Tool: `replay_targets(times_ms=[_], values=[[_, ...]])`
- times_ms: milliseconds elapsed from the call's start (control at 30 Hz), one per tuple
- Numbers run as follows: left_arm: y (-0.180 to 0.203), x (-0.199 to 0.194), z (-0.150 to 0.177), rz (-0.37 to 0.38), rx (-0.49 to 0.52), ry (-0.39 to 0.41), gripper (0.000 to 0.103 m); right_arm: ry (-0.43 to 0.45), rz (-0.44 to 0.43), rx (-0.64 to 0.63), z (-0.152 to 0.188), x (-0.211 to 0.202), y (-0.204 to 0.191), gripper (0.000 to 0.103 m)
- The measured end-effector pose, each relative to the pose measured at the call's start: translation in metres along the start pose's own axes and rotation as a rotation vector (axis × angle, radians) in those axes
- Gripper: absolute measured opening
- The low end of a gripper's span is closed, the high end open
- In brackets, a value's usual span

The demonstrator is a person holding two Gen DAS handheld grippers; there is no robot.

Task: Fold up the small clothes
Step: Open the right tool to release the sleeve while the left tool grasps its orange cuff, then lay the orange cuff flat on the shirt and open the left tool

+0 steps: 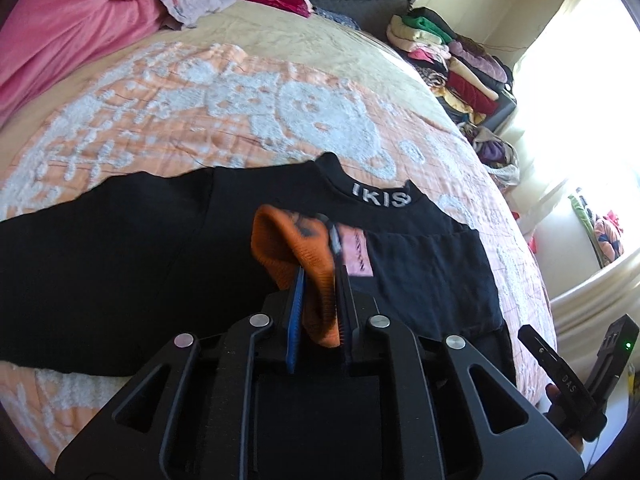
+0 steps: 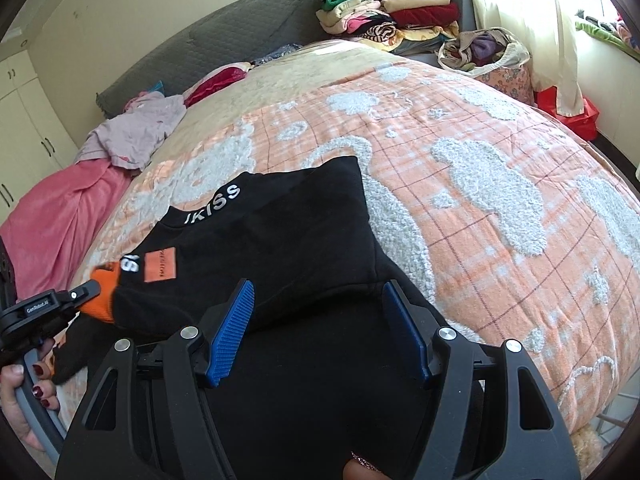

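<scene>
A black sweatshirt [image 1: 140, 260] with white collar lettering [image 1: 380, 199] and an orange chest patch [image 2: 160, 266] lies spread on the bed. Its sleeve ends in an orange ribbed cuff [image 1: 288, 248]. My left gripper [image 1: 320, 264] is shut on that cuff and holds it folded over the chest. From the right wrist view the same gripper [image 2: 86, 292] shows at the left edge with the cuff [image 2: 106, 294] in it. Over the lower part of the sweatshirt [image 2: 260, 248] my right gripper [image 2: 318, 288] stands open, its blue pads [image 2: 236, 328] wide apart with only flat fabric under them.
An orange quilt with white fleecy shapes [image 2: 480, 200] covers the bed. At its head lie a pink blanket [image 1: 72, 36] and a lilac garment [image 2: 136, 132]. Folded clothes [image 2: 392, 12] and a cloth bag [image 2: 484, 50] sit at the far side. A hand [image 2: 36, 384] grips the left handle.
</scene>
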State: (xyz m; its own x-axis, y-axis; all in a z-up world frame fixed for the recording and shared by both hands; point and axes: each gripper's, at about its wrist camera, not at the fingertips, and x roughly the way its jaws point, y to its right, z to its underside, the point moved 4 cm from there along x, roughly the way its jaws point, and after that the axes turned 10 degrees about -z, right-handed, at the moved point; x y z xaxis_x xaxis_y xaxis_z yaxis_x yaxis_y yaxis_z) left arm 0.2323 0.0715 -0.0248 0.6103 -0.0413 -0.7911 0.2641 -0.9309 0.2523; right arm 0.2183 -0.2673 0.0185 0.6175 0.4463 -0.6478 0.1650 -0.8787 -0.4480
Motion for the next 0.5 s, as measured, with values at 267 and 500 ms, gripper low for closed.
replay_targets(times_ms=[267, 500], values=[[-0.009, -0.008, -0.002, -0.021, -0.007, 0.012, 0.015, -0.007, 0.006, -0.02, 0.0, 0.005, -0.005, 0.065], [0.02, 0.0, 0.006, -0.014, 0.077, -0.009, 0.032, -0.021, 0.015, -0.048, -0.007, 0.013, -0.009, 0.065]])
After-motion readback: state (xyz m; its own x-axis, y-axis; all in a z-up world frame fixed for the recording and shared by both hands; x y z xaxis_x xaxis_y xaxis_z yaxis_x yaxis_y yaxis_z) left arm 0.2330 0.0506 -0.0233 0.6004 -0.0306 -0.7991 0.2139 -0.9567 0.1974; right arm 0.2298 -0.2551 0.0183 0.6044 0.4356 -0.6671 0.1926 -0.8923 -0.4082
